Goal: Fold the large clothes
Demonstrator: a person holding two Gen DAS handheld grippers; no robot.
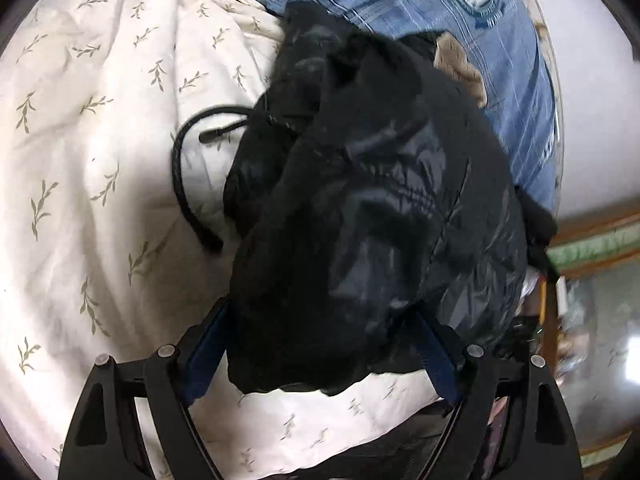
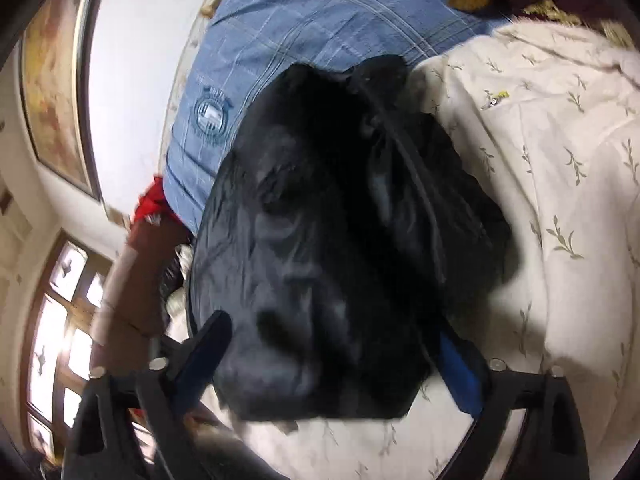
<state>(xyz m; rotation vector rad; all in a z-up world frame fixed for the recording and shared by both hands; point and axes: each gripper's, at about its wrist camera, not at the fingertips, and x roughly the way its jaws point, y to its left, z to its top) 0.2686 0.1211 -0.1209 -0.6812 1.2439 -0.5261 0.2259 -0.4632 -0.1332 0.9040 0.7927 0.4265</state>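
Left wrist view: the black jacket lies bunched on the leaf-print bedsheet, draped over both grippers' spread jaws; whether they grip, I cannot tell. Best to lift evenly, keeping the drawstring clear.

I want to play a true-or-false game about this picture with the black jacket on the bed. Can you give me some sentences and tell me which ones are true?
1. The black jacket is bunched up, not folded flat. True.
2. The bed cover is plain red. False: it is cream with little green leaf sprigs.
3. A black drawstring cord lies on the cover beside the jacket. True.
4. The pillow behind the jacket is blue with a round badge. True.
5. The left gripper is far from the jacket. False: jacket fabric hangs between its fingers.
6. The right gripper holds a yellow towel. False: black jacket fabric fills the space between its fingers.
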